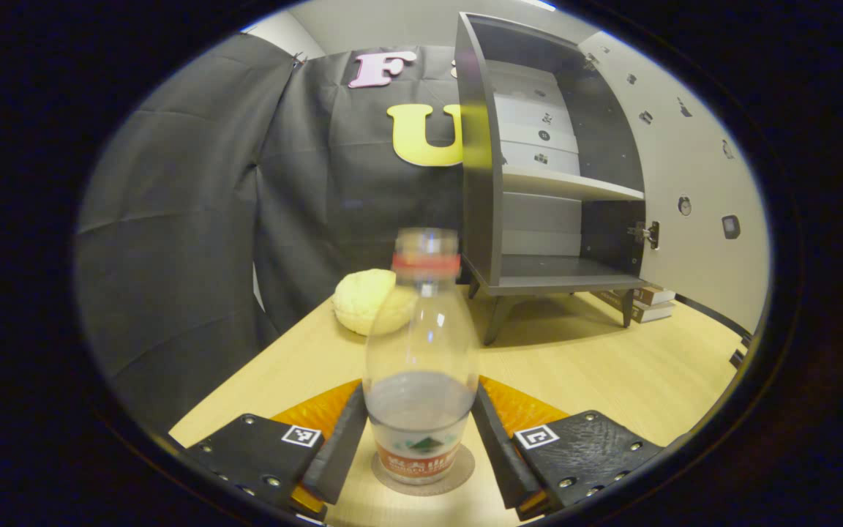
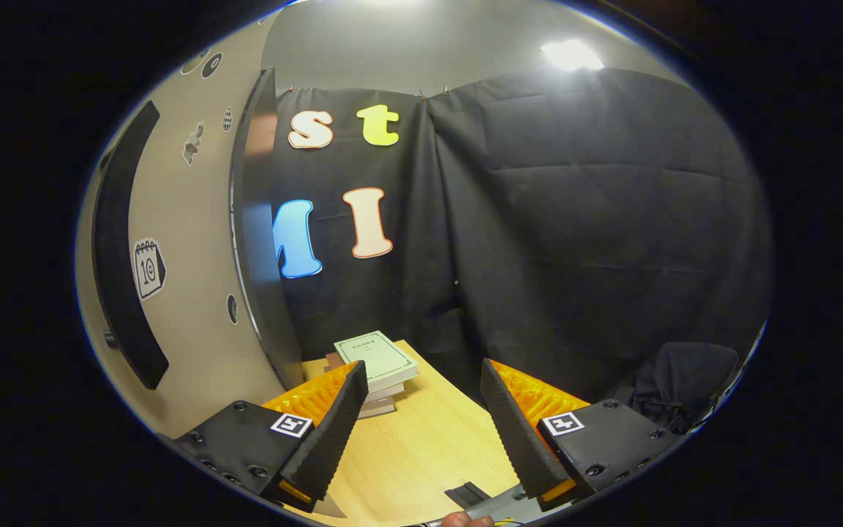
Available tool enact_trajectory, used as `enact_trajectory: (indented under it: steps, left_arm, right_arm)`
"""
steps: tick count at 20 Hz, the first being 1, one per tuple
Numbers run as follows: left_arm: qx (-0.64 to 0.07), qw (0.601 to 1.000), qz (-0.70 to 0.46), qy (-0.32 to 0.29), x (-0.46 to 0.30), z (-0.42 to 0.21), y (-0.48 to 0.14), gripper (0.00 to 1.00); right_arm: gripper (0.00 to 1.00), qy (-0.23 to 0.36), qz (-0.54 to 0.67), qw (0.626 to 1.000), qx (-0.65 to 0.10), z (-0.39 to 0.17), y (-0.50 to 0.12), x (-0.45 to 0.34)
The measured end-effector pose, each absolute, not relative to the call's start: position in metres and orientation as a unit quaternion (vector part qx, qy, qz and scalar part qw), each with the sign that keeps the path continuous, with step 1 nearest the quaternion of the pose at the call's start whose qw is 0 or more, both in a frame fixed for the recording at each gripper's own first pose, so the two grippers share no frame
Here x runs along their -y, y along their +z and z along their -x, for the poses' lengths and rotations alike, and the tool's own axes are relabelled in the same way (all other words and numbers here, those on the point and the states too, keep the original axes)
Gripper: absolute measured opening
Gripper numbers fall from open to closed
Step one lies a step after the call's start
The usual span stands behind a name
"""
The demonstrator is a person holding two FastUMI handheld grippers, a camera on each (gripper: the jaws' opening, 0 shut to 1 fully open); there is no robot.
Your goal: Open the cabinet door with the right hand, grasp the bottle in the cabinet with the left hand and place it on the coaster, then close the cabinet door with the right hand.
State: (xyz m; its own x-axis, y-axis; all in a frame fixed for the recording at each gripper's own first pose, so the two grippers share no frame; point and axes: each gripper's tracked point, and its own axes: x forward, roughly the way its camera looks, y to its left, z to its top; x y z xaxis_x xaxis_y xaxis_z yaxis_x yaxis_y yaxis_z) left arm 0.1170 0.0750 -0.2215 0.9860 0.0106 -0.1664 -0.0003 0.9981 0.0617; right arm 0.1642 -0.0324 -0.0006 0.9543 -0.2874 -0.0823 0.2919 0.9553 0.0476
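Bottle (image 1: pixel 421 366) stands upright on the coaster (image 1: pixel 465 468) w/ left hand-held gripper (image 1: pixel 421 432) jaws flanking it, contact unclear; next is the open cabinet door (image 2: pixel 195 241), at 10 o'clock from right hand-held gripper (image 2: pixel 418 424), jaws apart, nearer.

Black cloth wall (image 2: pixel 597 219) (creased), wooden table (image 1: pixel 612 366).

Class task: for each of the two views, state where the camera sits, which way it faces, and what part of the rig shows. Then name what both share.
Left gripper view: rides the left gripper, facing the bottle on the coaster and the open cabinet; its fingers flank the bottle.
Right gripper view: rides the right gripper, facing the cabinet door and books; fingers apart.
Shared: the wooden table, door, books.
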Motion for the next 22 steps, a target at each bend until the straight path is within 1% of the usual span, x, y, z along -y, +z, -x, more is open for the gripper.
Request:
enact_trajectory:
  steps: [1, 2, 5, 7, 8, 10, 12, 13, 14, 16, 17, 20, 21, 22]
  left_arm:
    - [-0.082, 0.996, -0.027, -0.005, -0.072, -0.115, -0.219, 0.83]
    - [-0.079, 0.996, -0.026, -0.01, -0.068, -0.116, -0.215, 0.84]
    - [-0.075, 0.997, -0.035, -0.007, -0.069, -0.112, -0.208, 0.82]
    - [-0.072, 0.997, -0.036, -0.001, -0.072, -0.11, -0.201, 0.82]
    - [-0.069, 0.997, -0.036, 0.001, -0.073, -0.108, -0.197, 0.84]
    - [-0.059, 0.997, -0.041, 0.002, -0.074, -0.107, -0.185, 0.84]
    - [-0.043, 0.998, -0.043, 0.002, -0.076, -0.105, -0.166, 0.84]
    - [-0.037, 0.998, -0.043, 0.0, -0.075, -0.104, -0.157, 0.82]
    - [-0.027, 0.999, -0.046, 0.0, -0.074, -0.102, -0.146, 0.84]
    - [-0.009, 0.998, -0.057, -0.002, -0.071, -0.098, -0.124, 0.84]
    - [-0.001, 0.998, -0.062, -0.004, -0.069, -0.095, -0.111, 0.82]
    - [0.023, 0.996, -0.081, -0.007, -0.063, -0.087, -0.073, 0.82]
    - [0.029, 0.996, -0.086, -0.001, -0.063, -0.083, -0.059, 0.87]
    - [0.033, 0.996, -0.085, 0.006, -0.064, -0.08, -0.046, 0.84]
  right_arm:
    - [0.98, -0.146, -0.031, 0.988, -0.04, -0.163, -0.003, 0.032]
    - [0.98, -0.148, -0.033, 0.987, -0.045, -0.162, -0.007, 0.033]
    - [0.98, -0.14, -0.025, 0.987, -0.075, -0.16, -0.023, 0.026]
    - [0.98, -0.133, -0.013, 0.988, -0.076, -0.159, -0.024, 0.021]
    - [0.98, -0.129, -0.007, 0.989, -0.075, -0.159, -0.024, 0.019]
    - [0.98, -0.123, 0.006, 0.989, -0.08, -0.159, -0.029, 0.015]
    - [0.98, -0.118, 0.022, 0.989, -0.081, -0.157, -0.031, 0.012]
    - [0.98, -0.114, 0.025, 0.99, -0.081, -0.155, -0.031, 0.01]
    - [0.98, -0.11, 0.025, 0.99, -0.081, -0.155, -0.031, 0.008]
    - [0.98, -0.106, 0.03, 0.991, -0.081, -0.153, -0.032, 0.005]
    - [0.99, -0.103, 0.034, 0.991, -0.079, -0.151, -0.031, 0.003]
    - [0.99, -0.089, 0.024, 0.993, -0.075, -0.154, -0.03, 0.001]
    - [0.94, -0.086, 0.023, 0.993, -0.073, -0.155, -0.029, 0.001]
    - [0.99, -0.083, 0.024, 0.994, -0.071, -0.155, -0.028, 0.001]
